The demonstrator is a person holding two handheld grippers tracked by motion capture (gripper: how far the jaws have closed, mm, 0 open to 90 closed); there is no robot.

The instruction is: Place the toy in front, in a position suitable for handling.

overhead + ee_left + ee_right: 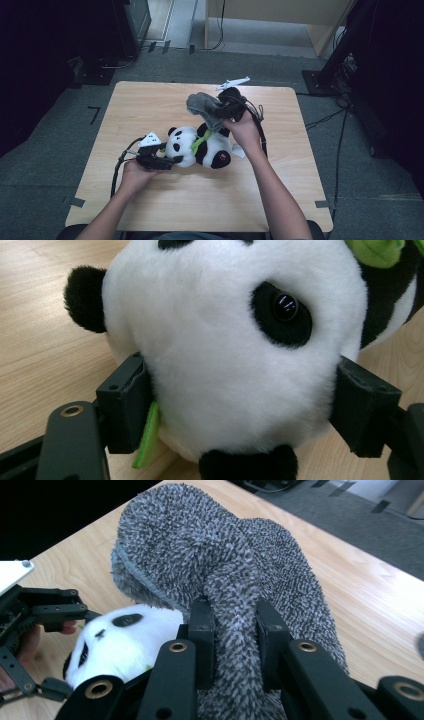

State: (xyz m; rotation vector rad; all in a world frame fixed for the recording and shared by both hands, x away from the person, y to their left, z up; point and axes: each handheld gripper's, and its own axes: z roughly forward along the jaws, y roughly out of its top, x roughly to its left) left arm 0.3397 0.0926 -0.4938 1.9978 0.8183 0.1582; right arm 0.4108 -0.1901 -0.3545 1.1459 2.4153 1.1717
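A plush panda (200,147) with a green ribbon lies on its side in the middle of the wooden table (150,105). My left gripper (170,161) is shut on the panda's white head (225,355), one jaw on each cheek. My right gripper (216,111) hovers above the panda's body and is shut on a grey fuzzy cloth (202,105). That grey cloth (220,580) bunches up between the jaws and hangs over them. In the right gripper view the panda's head (125,640) and the left gripper (40,615) lie below at the left.
A small white object (233,82) lies at the table's far edge. Black cables trail from both grippers across the table. Dark equipment stands on the floor at the left and right, and a pale wooden cabinet (280,15) stands behind.
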